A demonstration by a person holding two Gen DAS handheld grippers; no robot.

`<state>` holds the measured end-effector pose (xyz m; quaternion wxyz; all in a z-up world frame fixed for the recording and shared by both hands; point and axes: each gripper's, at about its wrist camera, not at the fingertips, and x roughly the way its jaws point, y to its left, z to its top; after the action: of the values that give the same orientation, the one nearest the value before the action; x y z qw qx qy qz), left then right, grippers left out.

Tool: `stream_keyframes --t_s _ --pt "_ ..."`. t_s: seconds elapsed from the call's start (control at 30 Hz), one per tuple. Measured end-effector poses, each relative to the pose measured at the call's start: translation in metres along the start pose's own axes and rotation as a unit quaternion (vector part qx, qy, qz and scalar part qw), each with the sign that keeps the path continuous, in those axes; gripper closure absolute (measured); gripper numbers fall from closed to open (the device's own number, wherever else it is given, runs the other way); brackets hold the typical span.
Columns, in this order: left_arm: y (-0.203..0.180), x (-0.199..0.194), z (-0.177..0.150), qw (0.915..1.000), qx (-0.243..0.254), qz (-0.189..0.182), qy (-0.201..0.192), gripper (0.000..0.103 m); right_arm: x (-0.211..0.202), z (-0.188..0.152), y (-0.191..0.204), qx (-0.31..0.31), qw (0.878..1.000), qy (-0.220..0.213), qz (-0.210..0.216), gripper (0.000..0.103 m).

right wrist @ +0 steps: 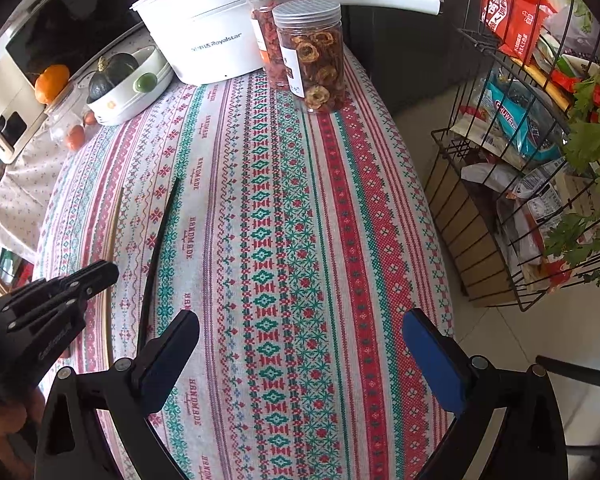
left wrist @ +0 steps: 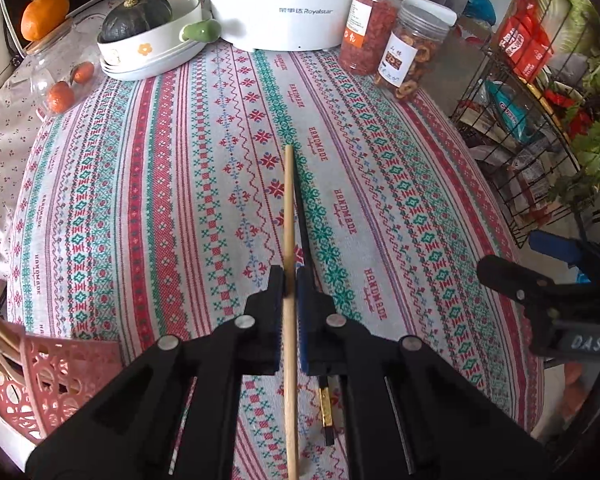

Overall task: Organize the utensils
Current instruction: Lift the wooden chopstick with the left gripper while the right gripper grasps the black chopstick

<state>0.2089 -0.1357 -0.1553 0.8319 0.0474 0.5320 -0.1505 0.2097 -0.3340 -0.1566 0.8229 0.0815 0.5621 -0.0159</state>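
While the left tool (left wrist: 291,280) clamps its two pads on the wooden chopstick (left wrist: 289,216), the stick runs straight ahead from between the pads, its tip out over the patterned tablecloth (left wrist: 160,184) on the desk, its other end passing back under the tool body. A black chopstick (left wrist: 302,216) lies just right of the wooden one, close alongside; its gold-banded end shows behind the right pad. Cannot tell if the pads touch the black one too. Left and behind the left tool: a pink openwork basket (left wrist: 60,372) with utensil handles in it. The right tool (right wrist: 300,344) stands wide open with nothing between its pads, above bare cloth. To its left the black chopstick (right wrist: 156,248) lies on the cloth. Far ahead: white cooker (left wrist: 284,4), two jars (left wrist: 392,36).
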Motion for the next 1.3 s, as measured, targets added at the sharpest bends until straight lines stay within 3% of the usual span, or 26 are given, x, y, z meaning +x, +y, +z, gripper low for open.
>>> stream_keyframes --t_s 0.33,0.43,0.57,0.77,0.8,0.93,1.0,1.17,1.27,1.3 --pt "0.012 -0.094 -0.057 0.9947 0.058 -0.047 -0.070 0.096 0.007 -0.008 0.028 -0.004 1.000 0.008 0.006 0.001" --pt "0.024 -0.117 -0.075 0.9916 0.057 -0.057 -0.102 0.096 0.014 -0.008 0.043 -0.014 1.000 0.011 0.002 0.001" --pt "0.043 -0.134 -0.083 0.9902 0.035 -0.070 -0.116 0.096 0.028 -0.007 0.070 -0.047 0.999 0.023 0.003 0.001" --pt "0.059 -0.148 -0.099 0.9887 0.031 -0.069 -0.130 0.096 0.041 0.004 0.101 -0.076 0.997 -0.002 0.006 0.003" --pt "0.062 -0.148 -0.100 0.9885 0.029 -0.070 -0.131 0.096 0.044 0.006 0.105 -0.076 0.997 -0.004 0.014 0.008" --pt "0.074 -0.152 -0.104 0.9889 0.013 -0.078 -0.126 0.096 0.065 0.013 0.122 -0.080 0.996 0.016 0.026 0.043" --pt "0.078 -0.153 -0.105 0.9887 0.008 -0.086 -0.122 0.096 0.072 0.013 0.131 -0.093 0.996 0.013 0.014 0.049" --pt "0.084 -0.154 -0.107 0.9884 0.005 -0.088 -0.124 0.096 0.079 0.015 0.149 -0.119 0.993 -0.005 -0.018 0.053" --pt "0.088 -0.153 -0.108 0.9886 0.000 -0.086 -0.123 0.096 0.079 0.014 0.152 -0.120 0.993 -0.007 -0.013 0.070" --pt "0.089 -0.153 -0.108 0.9886 -0.002 -0.086 -0.124 0.096 0.079 0.014 0.153 -0.121 0.993 -0.007 -0.010 0.083"
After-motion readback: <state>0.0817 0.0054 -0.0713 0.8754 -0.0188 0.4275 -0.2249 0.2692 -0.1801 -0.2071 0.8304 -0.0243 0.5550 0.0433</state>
